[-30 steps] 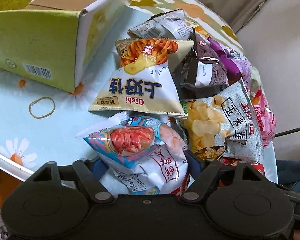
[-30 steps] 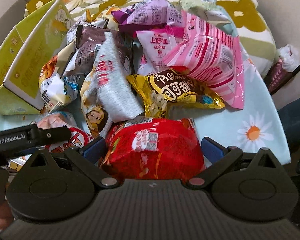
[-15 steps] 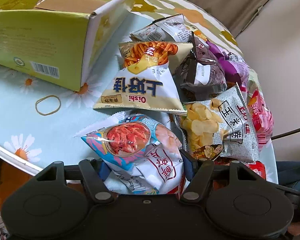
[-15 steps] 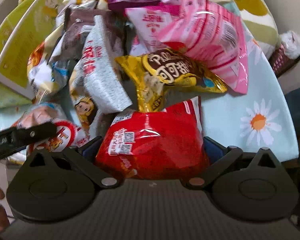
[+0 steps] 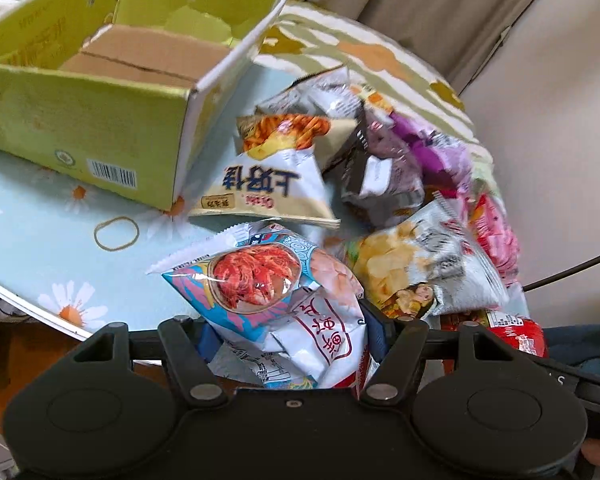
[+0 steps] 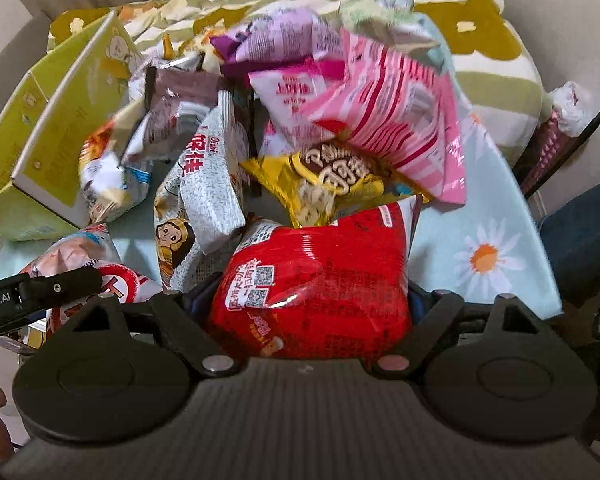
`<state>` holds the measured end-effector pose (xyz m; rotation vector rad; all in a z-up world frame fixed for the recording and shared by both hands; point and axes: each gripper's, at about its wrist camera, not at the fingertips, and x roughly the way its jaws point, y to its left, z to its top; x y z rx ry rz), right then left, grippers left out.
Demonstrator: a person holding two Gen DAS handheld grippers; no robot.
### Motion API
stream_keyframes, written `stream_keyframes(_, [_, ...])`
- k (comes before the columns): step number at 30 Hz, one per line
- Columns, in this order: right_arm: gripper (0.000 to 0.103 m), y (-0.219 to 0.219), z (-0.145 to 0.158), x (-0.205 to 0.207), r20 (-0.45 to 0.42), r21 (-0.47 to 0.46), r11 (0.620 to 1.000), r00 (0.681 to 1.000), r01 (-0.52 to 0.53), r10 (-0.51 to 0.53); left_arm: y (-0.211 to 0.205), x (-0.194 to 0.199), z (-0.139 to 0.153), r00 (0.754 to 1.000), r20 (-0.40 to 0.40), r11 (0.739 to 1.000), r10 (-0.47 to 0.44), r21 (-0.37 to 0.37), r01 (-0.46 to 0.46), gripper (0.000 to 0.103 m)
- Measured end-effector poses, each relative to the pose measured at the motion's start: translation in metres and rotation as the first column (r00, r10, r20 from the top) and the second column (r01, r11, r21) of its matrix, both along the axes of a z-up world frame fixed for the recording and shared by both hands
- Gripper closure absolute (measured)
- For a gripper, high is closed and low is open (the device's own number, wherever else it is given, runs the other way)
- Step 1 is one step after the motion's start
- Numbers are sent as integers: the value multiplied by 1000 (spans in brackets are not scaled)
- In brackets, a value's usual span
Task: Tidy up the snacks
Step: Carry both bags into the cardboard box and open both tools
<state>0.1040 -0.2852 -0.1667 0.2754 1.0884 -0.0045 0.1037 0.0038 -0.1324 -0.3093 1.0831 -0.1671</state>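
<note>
My left gripper (image 5: 292,332) is shut on a blue and white shrimp-cracker bag (image 5: 268,292), held a little above the table's near edge. My right gripper (image 6: 310,298) is shut on a puffy red snack bag (image 6: 320,272) in front of the pile. Both bags hide the pads. The pile of several snack bags (image 6: 300,120) lies on the daisy-print tablecloth (image 6: 488,256); it includes a white Oishi bag (image 5: 264,184), a grey chip bag (image 5: 428,268), a yellow bag (image 6: 332,176) and a pink striped bag (image 6: 400,128). An open green cardboard box (image 5: 100,120) stands left of the pile, nothing inside.
A rubber band (image 5: 116,233) lies on the cloth near the box corner. The table's rim (image 5: 28,304) runs close to my left gripper. A striped flowered blanket (image 6: 480,20) lies behind the pile. A black cable (image 5: 572,272) hangs at the right. The left gripper's body (image 6: 40,292) shows beside the red bag.
My left gripper's jaws drew in onto the shrimp-cracker bag and lifted it; the box interior now shows. The red bag in my right gripper shifted slightly against the pile.
</note>
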Motion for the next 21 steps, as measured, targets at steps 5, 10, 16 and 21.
stream_keyframes(5, [2,1,26,-11,54,-14,1000,999,2,-1,-2,-10,25,998,61,1000,-1,0,1,32])
stream_keyframes(10, [2,-2,54,-25,128,-31,999,992,12,-8,2,-20,48,992,126,1000,23,-4,-23,32])
stream_keyframes(16, [2,-5,80,-29,209,-38,999,978,2,6,18,-27,71,975,203,996,90,1,-92,32])
stream_keyframes(21, [2,3,96,-24,258,-26,999,965,-38,43,32,-26,88,956,262,990,132,6,-139,32])
